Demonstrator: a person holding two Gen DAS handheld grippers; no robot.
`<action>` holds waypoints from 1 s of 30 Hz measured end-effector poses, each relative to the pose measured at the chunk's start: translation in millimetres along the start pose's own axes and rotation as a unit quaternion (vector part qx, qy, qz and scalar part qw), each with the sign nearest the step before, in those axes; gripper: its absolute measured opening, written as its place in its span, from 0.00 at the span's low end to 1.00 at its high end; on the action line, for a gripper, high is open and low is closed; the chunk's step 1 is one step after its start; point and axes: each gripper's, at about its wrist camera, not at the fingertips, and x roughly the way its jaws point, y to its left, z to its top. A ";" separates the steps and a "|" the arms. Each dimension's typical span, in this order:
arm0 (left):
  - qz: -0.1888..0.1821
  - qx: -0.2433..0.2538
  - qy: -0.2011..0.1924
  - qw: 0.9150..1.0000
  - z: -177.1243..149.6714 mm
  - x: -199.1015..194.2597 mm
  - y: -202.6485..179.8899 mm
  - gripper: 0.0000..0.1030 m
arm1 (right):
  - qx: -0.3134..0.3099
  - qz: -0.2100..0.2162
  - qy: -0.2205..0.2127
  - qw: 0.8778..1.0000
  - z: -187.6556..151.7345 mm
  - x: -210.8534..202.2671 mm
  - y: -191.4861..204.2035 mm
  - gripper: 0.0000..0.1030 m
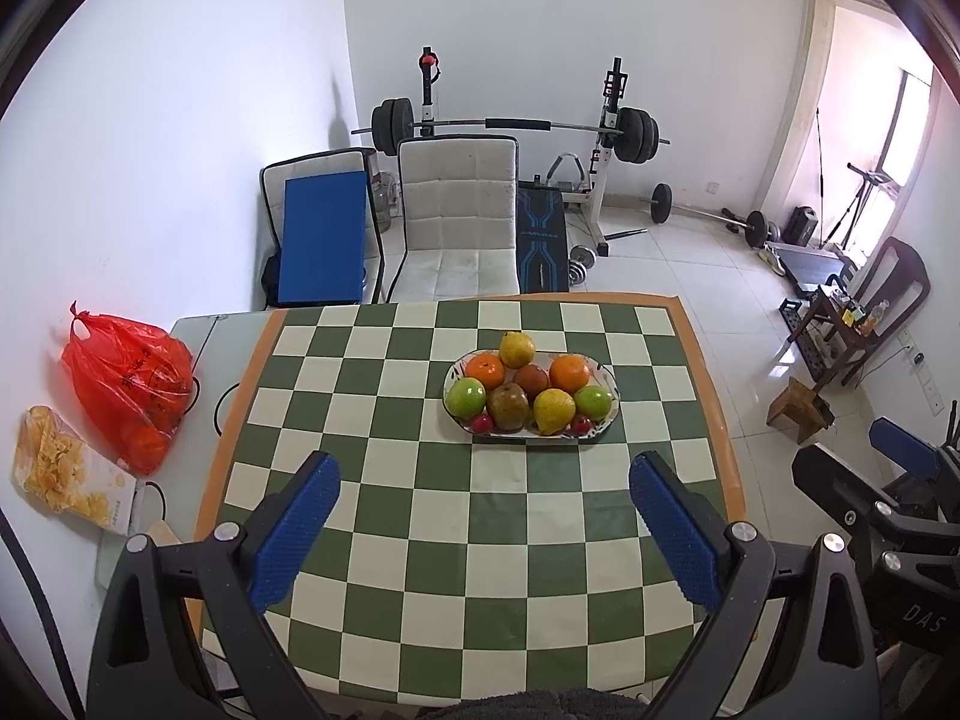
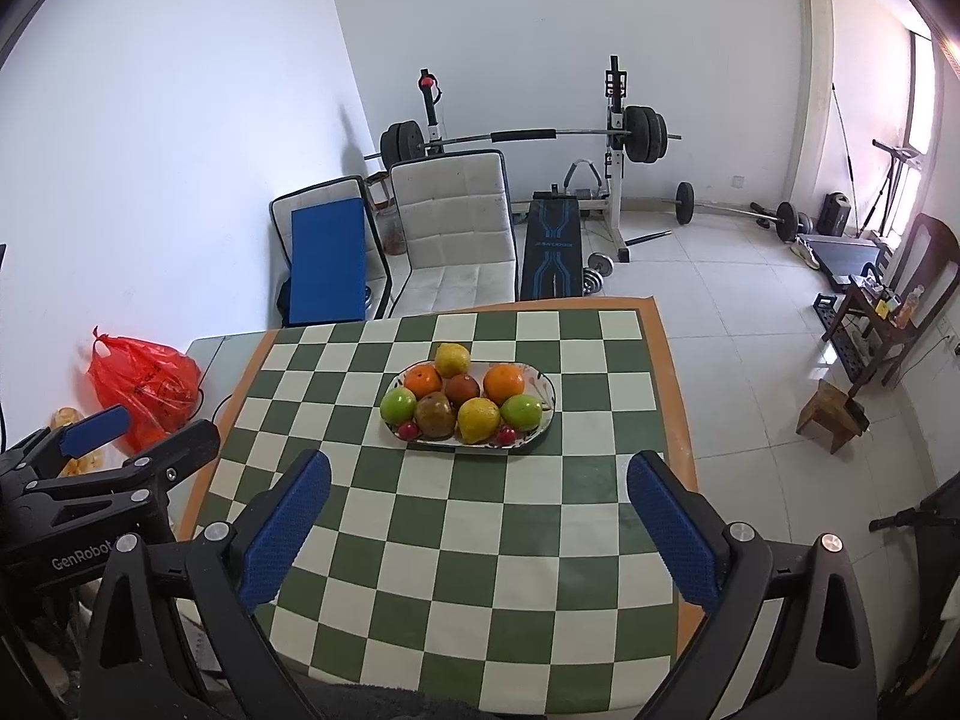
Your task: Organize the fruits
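— Left wrist view: left claw (image 1: pixel 483 531) spread wide, blue pads (image 1: pixel 297 531) apart, nothing between them, hovering over the near part of the checkered surface (image 1: pixel 420 510).

— Right wrist view: same for the right claw (image 2: pixel 477 531), fingers wide apart and empty. Off to the left, a partial view of the other claw.

— Fruit count?

— All on one oval plate (image 1: pixel 612 381), well beyond both claws, toward the far half of the surface. Two oranges (image 1: pixel 486 372), two green apples (image 1: pixel 465 396), two yellow pears (image 1: pixel 517 349), two brownish fruits (image 1: pixel 507 407), two small red ones (image 1: pixel 480 422) at the near rim. Ten in all, packed touching.

— Off the cloth?

— One red plastic bag (image 1: pixel 129 384) and one packet of yellow chips (image 1: pixel 63 468) at the left edge. Two pale chairs (image 1: pixel 459 216) behind.
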 end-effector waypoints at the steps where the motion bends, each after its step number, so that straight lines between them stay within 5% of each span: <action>1: 0.001 -0.002 -0.001 1.000 1.9 2.6 0.4 0.96 | 0.000 -0.001 -0.002 1.000 0.9 4.7 -1.2 0.98; 19: 0.040 0.002 0.017 0.999 19.0 93.7 -6.8 1.00 | 0.003 -0.046 0.016 0.999 18.3 121.4 -38.5 0.98; 30: 0.047 -0.003 0.031 0.998 22.5 118.5 -4.9 1.00 | 0.000 -0.055 0.030 0.998 21.2 159.3 -45.3 0.98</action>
